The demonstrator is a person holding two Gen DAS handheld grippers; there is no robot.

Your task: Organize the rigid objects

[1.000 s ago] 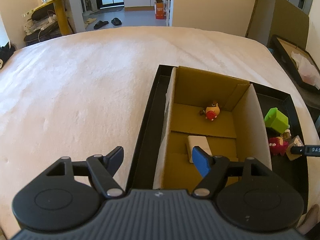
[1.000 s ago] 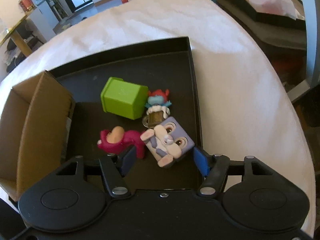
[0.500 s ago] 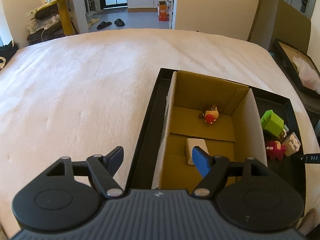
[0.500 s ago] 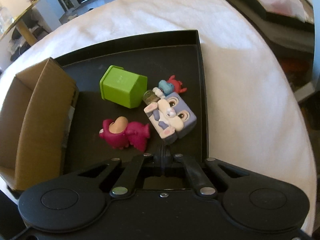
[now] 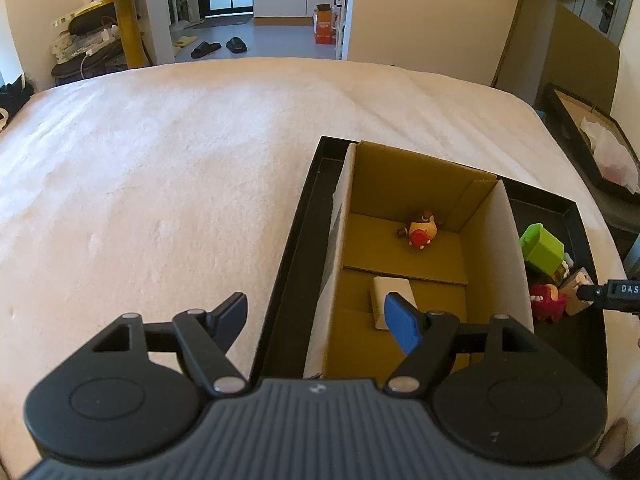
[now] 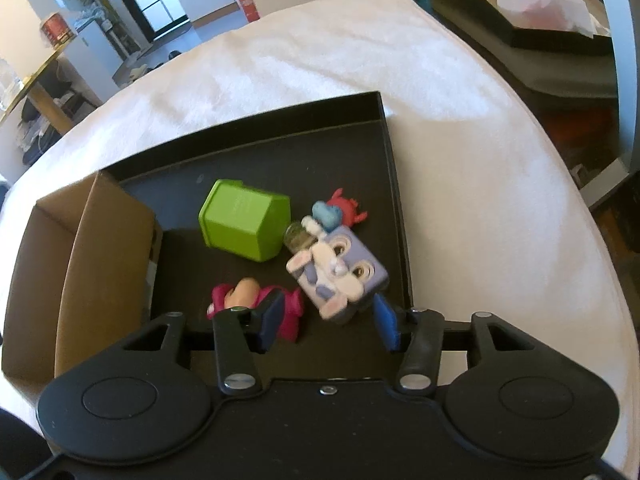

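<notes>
Left tongs [image 5: 316, 316] hang spread wide w/ nothing between the fingers, one finger over the white blanket [image 5: 160, 160], the blue-padded one over the cardboard box [image 5: 404, 264]. Box sits inside a black tray [image 5: 296, 240] on the blanket; on its floor lie a small red-and-yellow toy [image 5: 421, 233] near the far end & a flat white card [image 5: 392, 296] nearer the camera. To the right of the box, in the tray, are a green cube [image 5: 544, 246] & a pink toy [image 5: 548, 304], w/ the tip of the right tongs [image 5: 608, 292] coming in from the edge. Right-wrist view: right tongs [image 6: 328, 320] have just been opening, jaws now partly apart; the grey rabbit block [image 6: 340, 272] sits just ahead, its near corner between the tips, pads not pressing it. Pink toy [image 6: 256, 300] lies by the left finger. Green cube [image 6: 244, 220] farther back, a small blue-and-red figure [image 6: 336, 212] & a little clear jar [image 6: 298, 238] touching the block's far side. All on the black tray [image 6: 396, 200], box [image 6: 104, 248] at left.
</notes>
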